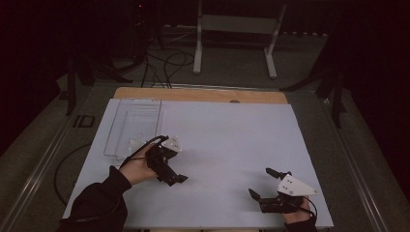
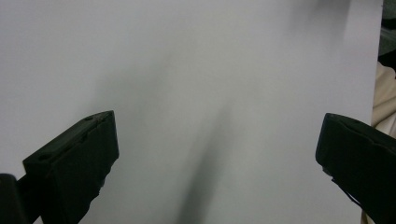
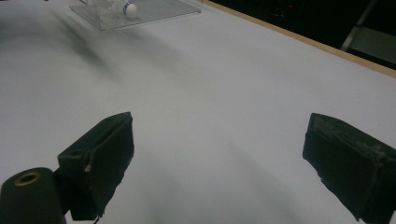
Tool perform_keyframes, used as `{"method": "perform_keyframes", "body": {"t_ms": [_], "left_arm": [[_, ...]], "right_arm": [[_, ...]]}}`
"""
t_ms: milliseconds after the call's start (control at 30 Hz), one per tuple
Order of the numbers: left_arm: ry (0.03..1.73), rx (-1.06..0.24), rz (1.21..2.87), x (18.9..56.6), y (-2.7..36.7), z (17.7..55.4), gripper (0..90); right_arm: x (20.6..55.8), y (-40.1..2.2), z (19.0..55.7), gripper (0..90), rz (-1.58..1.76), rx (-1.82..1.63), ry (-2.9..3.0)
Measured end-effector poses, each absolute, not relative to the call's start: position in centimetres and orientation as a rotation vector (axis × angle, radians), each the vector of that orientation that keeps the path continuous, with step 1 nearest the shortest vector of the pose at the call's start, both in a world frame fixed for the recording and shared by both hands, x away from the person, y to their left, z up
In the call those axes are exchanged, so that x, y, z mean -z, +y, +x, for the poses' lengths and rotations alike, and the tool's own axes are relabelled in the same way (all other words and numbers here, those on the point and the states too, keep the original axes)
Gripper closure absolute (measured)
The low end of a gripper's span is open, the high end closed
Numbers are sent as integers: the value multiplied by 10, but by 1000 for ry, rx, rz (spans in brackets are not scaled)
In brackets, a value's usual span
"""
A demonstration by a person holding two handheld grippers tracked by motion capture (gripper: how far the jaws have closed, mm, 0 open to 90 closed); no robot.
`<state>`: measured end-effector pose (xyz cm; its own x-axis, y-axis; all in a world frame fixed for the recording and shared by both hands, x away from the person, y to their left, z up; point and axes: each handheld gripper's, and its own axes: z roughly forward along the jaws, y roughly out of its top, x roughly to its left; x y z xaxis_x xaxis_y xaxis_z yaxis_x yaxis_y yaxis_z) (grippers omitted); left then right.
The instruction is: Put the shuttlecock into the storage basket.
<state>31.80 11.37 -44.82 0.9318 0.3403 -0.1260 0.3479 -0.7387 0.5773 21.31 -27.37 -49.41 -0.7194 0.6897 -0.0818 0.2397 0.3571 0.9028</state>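
Spreading wide over bare white bench [image 1: 227,140], the fingers [image 2: 70,168] of the left gripper [image 1: 167,166] hold nothing. The right gripper [image 1: 263,186] near the front edge also has its fingers [image 3: 100,158] parted and empty. A clear plastic tray [image 1: 133,125] lies at the bench's far left, a small white-capped item [image 3: 130,8] inside.

A shallow, rectangular tray of clear plastic [image 1: 131,126] lies flat on the pale sheet that covers the table [image 1: 232,145], in the sheet's far left part, its long sides running toward the far edge. The tray's far end sits close to the bare wooden strip at the table's far edge. At the tray's near end rests a small transparent bottle with a white cap [image 3: 122,8], lying on its side.
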Motion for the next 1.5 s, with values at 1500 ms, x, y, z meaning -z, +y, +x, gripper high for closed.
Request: {"method": "perform_keyframes", "body": {"t_ms": [1500], "left_arm": [[604,-42,2326,507,163,271,1]], "right_arm": [[495,-273,213,89,814,-1335,2188]]}}
